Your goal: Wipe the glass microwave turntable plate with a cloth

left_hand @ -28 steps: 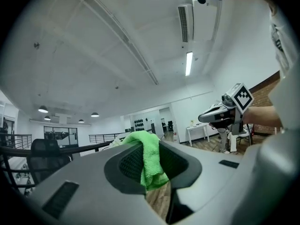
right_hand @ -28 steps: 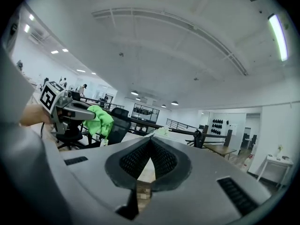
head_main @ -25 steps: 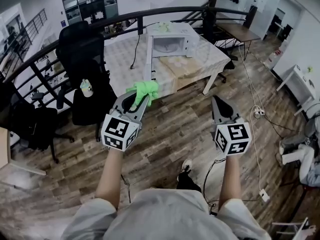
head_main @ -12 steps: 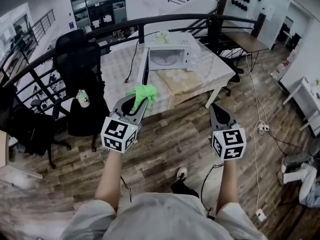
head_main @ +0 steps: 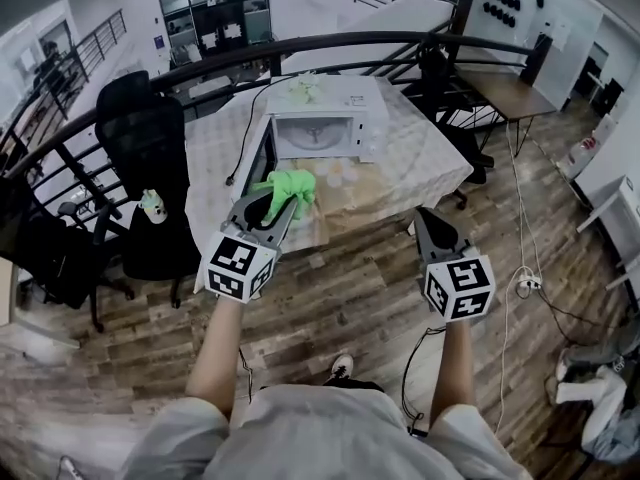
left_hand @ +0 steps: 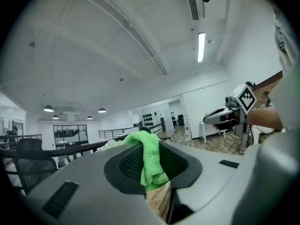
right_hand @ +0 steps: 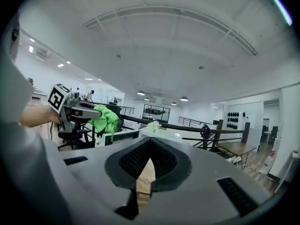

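Note:
A white microwave [head_main: 330, 118] stands on a cloth-covered table [head_main: 420, 163] ahead, its door [head_main: 262, 160] swung open to the left. The pale cavity shows, but I cannot make out the glass turntable plate. My left gripper [head_main: 288, 198] is shut on a green cloth [head_main: 290, 184], held in the air short of the table; the cloth [left_hand: 151, 159] bunches between the jaws of this gripper [left_hand: 151, 149]. My right gripper [head_main: 425, 216] hangs over the wooden floor to the right, shut with nothing in it [right_hand: 150, 143]. From there the left gripper with the green cloth [right_hand: 106, 118] shows at the left.
A black office chair [head_main: 145, 133] stands left of the table, a small bottle [head_main: 152, 206] on another seat below it. A dark curved railing [head_main: 350, 43] runs behind the table. A pale green object [head_main: 303, 88] lies on the microwave. Cables [head_main: 520, 280] trail on the floor at right.
The view has closed in on the table and the microwave now sits lower and further left. Both grippers keep their pose, the left still holding the cloth.

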